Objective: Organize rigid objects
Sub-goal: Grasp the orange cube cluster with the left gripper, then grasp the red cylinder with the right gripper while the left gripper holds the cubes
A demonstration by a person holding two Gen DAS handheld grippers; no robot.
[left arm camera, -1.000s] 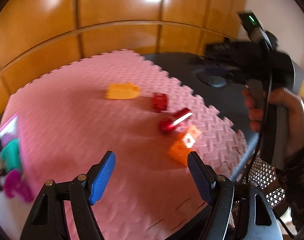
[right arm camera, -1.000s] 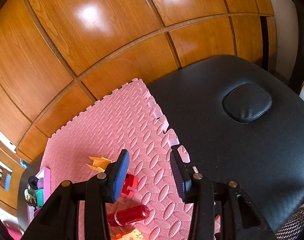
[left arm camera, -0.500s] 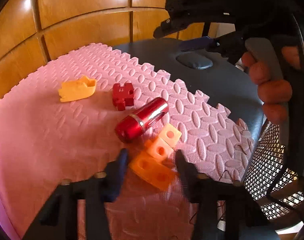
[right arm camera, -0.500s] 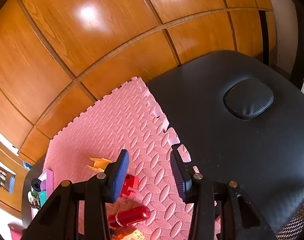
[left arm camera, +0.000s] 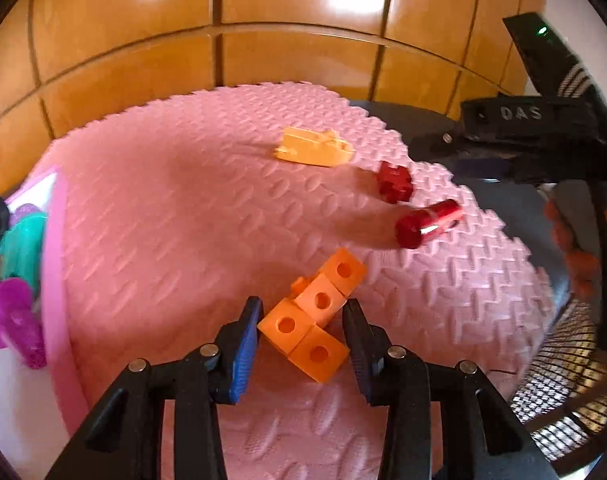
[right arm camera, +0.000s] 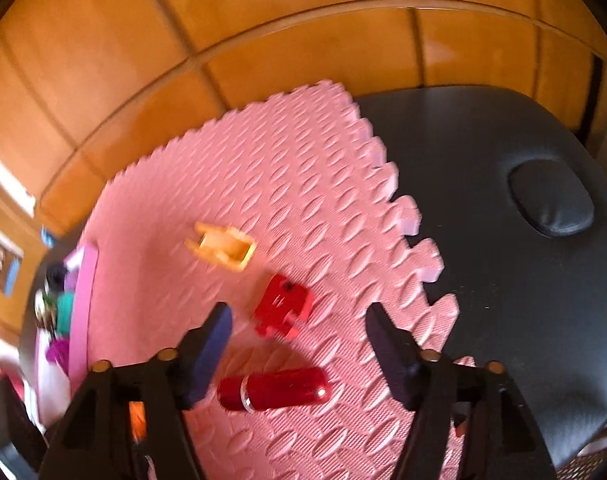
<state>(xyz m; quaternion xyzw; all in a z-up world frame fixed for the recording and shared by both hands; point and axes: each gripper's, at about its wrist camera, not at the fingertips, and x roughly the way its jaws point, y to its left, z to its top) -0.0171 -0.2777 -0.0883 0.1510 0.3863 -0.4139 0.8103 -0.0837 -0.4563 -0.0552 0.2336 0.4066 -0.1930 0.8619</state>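
A chain of orange linked cubes lies on the pink foam mat, and my left gripper is shut on its near end, blue pads against both sides. Farther right lie a red cylinder, a small red block and a yellow piece. My right gripper hovers over the red block with its jaws opening and nothing pressed between them. The red cylinder lies just below its fingers, and the yellow piece sits beyond.
A pink-rimmed tray at the mat's left edge holds teal and purple toys. The mat lies on a black padded table. A mesh basket stands off the right edge. Wooden panels line the back.
My left gripper came down over the orange cubes and closed on them. My right gripper rolled, shifted toward the red pieces, and its jaws spread wider.
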